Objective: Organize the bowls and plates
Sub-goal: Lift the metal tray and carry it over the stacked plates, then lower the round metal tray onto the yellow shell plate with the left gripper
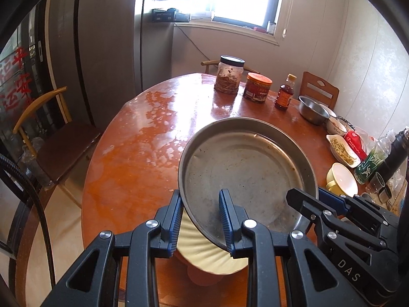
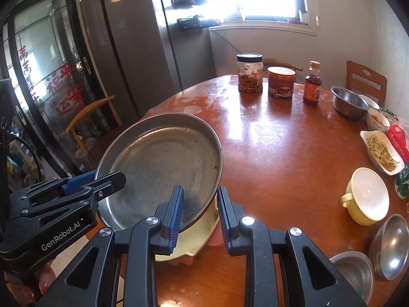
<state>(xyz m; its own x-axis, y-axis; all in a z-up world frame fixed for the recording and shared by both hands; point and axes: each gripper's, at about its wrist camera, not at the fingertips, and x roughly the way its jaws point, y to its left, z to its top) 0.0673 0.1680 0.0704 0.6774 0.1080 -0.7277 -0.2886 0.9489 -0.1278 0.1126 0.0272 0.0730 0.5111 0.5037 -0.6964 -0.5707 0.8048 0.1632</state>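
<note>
A large round metal pan (image 1: 245, 163) is held tilted above the red-brown table (image 1: 133, 153), with a cream fluted plate (image 1: 204, 255) right under it. My left gripper (image 1: 200, 199) is shut on the pan's near-left rim, one finger inside and one outside. The right gripper (image 1: 317, 197) clamps the rim on the other side. In the right wrist view the right gripper (image 2: 200, 194) is shut on the pan (image 2: 163, 163) at its right edge, above the cream plate (image 2: 194, 238). The left gripper (image 2: 102, 179) grips the pan's left rim.
Two jars (image 2: 250, 74) and a sauce bottle (image 2: 312, 84) stand at the table's far side. A steel bowl (image 2: 349, 102), a dish of sprouts (image 2: 382, 152), a cream handled bowl (image 2: 368, 197) and two steel bowls (image 2: 392, 245) line the right. Chairs (image 1: 58, 138) surround the table.
</note>
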